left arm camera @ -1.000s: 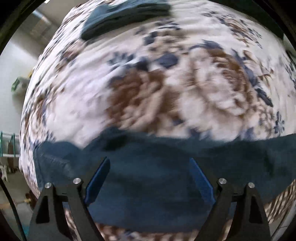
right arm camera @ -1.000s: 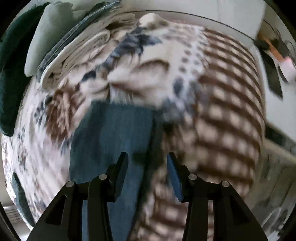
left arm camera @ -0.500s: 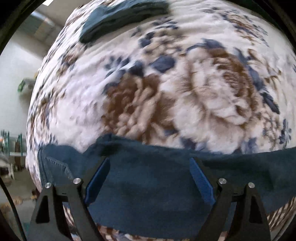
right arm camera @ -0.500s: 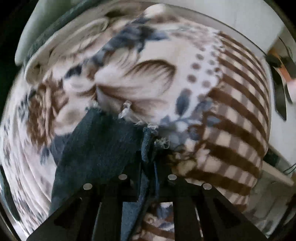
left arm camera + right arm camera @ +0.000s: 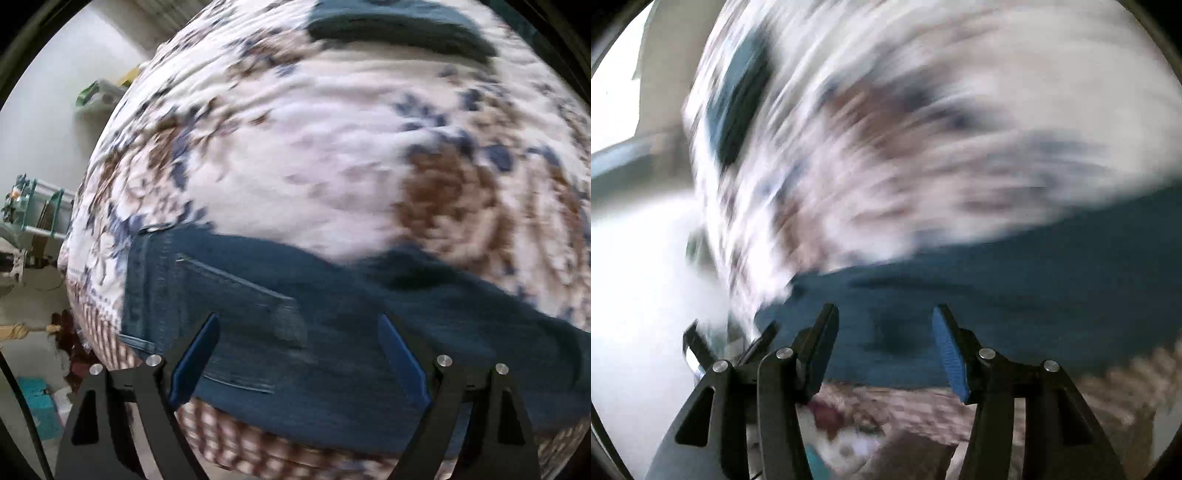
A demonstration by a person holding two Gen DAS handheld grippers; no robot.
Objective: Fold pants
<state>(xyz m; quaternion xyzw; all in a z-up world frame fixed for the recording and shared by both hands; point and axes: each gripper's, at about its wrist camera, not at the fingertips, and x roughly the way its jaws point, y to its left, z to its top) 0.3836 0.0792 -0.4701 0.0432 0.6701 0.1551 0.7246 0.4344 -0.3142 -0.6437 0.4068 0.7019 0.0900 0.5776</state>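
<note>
Both your left gripper (image 5: 299, 354) and right gripper (image 5: 884, 345) gape empty; jeans (image 5: 332, 325) ahead look heavy, limp: pinch the waistband seam.

Your left gripper (image 5: 299, 358) hangs with its blue-padded fingers (image 5: 194, 356) spread wide above the jeans (image 5: 332, 325), which lie flat across the lower half of the frame on the flowered blanket (image 5: 295, 147). A back pocket shows at lower left, just beyond the left finger. A second dark folded garment (image 5: 399, 26) rests at the top edge, well apart from the jeans.
</note>
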